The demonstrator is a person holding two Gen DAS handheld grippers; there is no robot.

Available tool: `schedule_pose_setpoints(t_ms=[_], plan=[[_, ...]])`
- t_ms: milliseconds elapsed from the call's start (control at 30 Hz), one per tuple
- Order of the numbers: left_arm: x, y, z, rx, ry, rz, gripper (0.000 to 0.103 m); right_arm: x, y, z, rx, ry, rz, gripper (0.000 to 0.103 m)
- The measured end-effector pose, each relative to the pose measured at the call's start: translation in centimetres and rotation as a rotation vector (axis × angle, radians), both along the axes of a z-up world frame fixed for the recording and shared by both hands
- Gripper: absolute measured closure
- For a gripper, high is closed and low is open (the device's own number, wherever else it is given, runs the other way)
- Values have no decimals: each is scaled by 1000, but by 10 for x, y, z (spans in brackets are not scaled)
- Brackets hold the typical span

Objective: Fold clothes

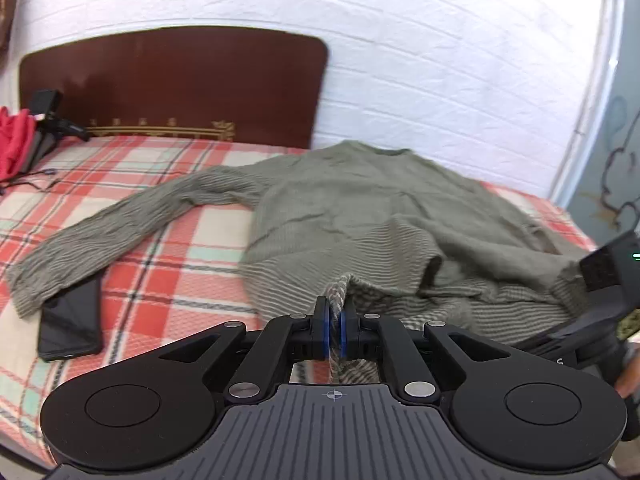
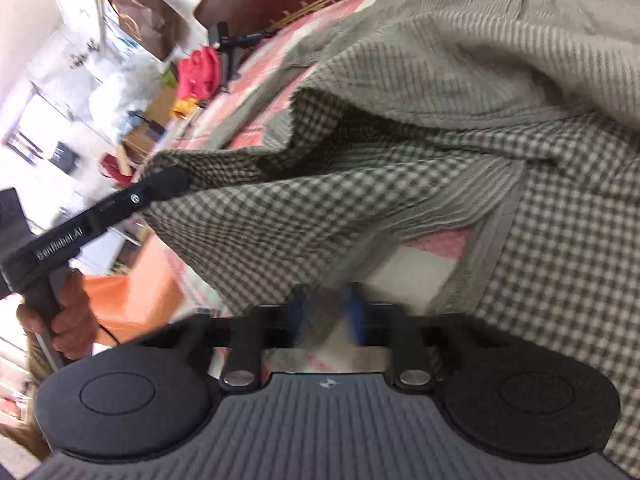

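Two sets of black tongs worked on one olive-green ribbed knit sweater that lay spread across the bed's red, cream and mint plaid blanket. The left tongs were pressed together, their blue pads pinching a raised fold of the sweater's hem near the bed's front edge. The right tongs were motion-blurred in their own camera; knit fabric ran between the blue pads, so they seemed to be nipping the hem, though how tightly I cannot tell. From the left camera only their dark body showed at the frame's edge, the tips hidden behind fabric. The sweater's left sleeve stretched across the blanket, its cuff draped over a flat black phone-like slab. A hand gripped the left handle in the right camera. A dark brown wooden headboard stood behind.
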State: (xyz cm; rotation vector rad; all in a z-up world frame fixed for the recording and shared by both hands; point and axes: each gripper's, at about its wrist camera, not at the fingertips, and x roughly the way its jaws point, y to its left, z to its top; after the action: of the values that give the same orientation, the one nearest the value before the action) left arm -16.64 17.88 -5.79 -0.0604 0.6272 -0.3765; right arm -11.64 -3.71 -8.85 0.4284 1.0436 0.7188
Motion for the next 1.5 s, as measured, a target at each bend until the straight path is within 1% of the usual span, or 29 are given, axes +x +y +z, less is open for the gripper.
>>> schedule_pose_setpoints(t_ms=[100,200,233,333,367,467,533,567,600,633,667,700,733,767,800,833,867,900,933,967,1000,1100,1200,1300,1367,1500], plan=[[-2,7,3,-13,18,10,102,-8,-16,14,35,11,12,103],[-8,8,6,-13,26,-7,102,-15,-31,28,66,20,23,103],[-10,6,4,-6,35,-18,102,-20,-36,33,57,13,21,103],[-17,-1,-3,17,62,-52,102,-28,-46,34,22,28,7,103],[-19,-4,-7,28,73,-63,102,-31,-50,34,12,35,3,103],[-24,-13,-24,57,120,-90,102,-32,-51,19,4,97,-12,103],[-26,-20,-38,115,148,-100,101,-33,-51,9,-26,116,-20,103],[-28,-23,-44,149,158,-103,100,-34,-51,5,-44,120,-27,103],[-30,-26,-51,183,167,-106,93,-34,-53,0,-56,124,-33,103],[-32,-28,-55,207,171,-108,84,-35,-56,-2,-44,131,-36,103],[-34,-27,-54,215,163,-107,76,-35,-59,-3,-34,132,-38,103],[-37,-26,-53,223,156,-106,75,-34,-59,1,-33,119,-41,99],[-39,-25,-51,229,144,-104,72,-34,-60,5,-42,89,-48,98],[-40,-23,-44,230,122,-97,63,-34,-60,11,-50,58,-52,98],[-40,-22,-37,230,96,-92,50,-33,-61,16,-53,33,-54,98],[-41,-22,-30,233,65,-88,46,-32,-61,20,-47,18,-57,98],[-42,-21,-23,236,38,-86,44,-30,-60,21,-36,13,-56,97],[-41,-21,-18,239,20,-91,44,-28,-60,22,-27,10,-54,93],[-41,-22,-13,239,7,-99,44,-28,-58,21,-26,16,-47,86],[-40,-24,-10,240,-4,-110,43,-27,-56,19,-27,22,-38,81],[-37,-28,-9,249,-11,-127,43,-25,-52,15,-36,31,-27,74],[-28,-48,-17,313,-33,-199,43,-28,-51,6,-53,55,-4,73],[-20,-70,-31,387,-48,-287,43,-33,-49,5,-57,52,6,73],[-13,-84,-43,437,-51,-334,43,-35,-48,5,-53,48,18,73],[-6,-87,-48,452,-46,-318,43,-34,-44,5,-46,48,26,73],[7,-81,-56,443,-10,-265,43,-33,-37,2,-43,54,44,73]])
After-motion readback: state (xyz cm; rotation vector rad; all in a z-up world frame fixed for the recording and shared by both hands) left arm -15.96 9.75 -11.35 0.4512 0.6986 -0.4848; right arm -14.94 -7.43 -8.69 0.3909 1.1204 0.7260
